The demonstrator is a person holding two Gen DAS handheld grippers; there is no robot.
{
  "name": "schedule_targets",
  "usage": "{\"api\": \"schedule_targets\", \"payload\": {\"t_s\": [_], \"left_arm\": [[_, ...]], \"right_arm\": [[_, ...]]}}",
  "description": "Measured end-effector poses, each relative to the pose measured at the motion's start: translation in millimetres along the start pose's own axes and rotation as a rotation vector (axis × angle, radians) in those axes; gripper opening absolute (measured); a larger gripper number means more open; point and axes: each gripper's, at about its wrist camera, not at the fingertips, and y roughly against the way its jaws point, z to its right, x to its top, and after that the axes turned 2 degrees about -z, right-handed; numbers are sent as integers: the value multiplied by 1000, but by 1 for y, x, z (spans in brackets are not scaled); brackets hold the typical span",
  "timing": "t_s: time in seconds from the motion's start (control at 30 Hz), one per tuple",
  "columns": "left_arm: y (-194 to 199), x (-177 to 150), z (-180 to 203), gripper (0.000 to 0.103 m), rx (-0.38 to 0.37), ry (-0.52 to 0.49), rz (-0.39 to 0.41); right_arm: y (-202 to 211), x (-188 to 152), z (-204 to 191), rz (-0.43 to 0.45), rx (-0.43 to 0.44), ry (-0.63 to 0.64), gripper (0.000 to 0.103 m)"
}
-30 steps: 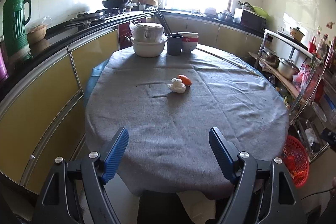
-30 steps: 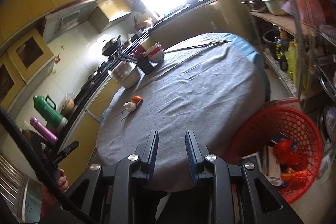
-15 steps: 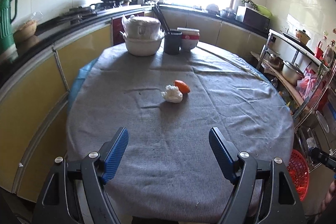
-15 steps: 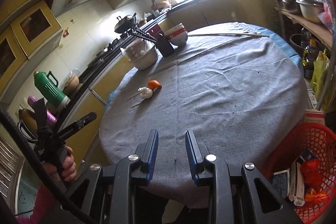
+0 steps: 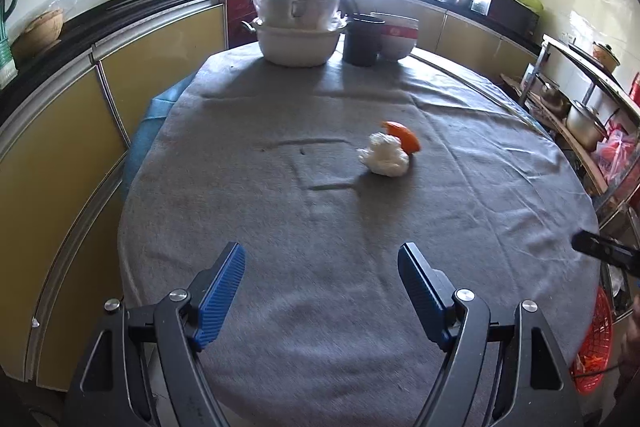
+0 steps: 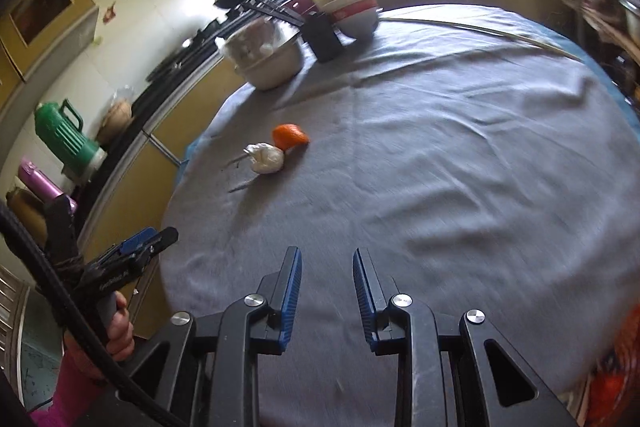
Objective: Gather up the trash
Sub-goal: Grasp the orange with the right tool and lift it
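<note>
Nothing is picked up yet: tissue (image 5: 385, 159) and peel (image 5: 402, 135) lie mid-frame; your left gripper (image 5: 322, 291) gapes, right gripper (image 6: 327, 291) narrowly parted, both empty.

Both claws have come in over the round surface (image 5: 460, 227) under its grey cloth. A second ago the left claw (image 5: 322, 291) hung short of the near rim, with floor showing beneath the rim; now cloth fills the space between its blue pads. The crumpled white paper wad (image 5: 385, 158) and the orange peel piece (image 5: 404, 139) touching it sit larger and lower in the left wrist view. The right claw (image 6: 326, 287) has swung away from the red mesh plastic basket (image 5: 596, 347), which has slid to the frame's corner, and now faces the wad across the cloth. Its dark tip (image 5: 600, 251) has entered the left view's right edge.
</note>
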Motion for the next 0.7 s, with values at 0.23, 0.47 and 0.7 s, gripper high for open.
{"api": "schedule_targets", "payload": {"t_s": [0.23,0.47,0.7], "left_arm": [[-13,14,-22,79,14,-19,-3],[-20,20,-49,79,17,-11,-2],[-27,18,-61,79,5,-3,-11]], "right_arm": [[-75,60,-24,-63,6,1,36],[-118,105,-39,-45,8,-21,64],[-165,135,-44,-100,-43,-42,62]]}}
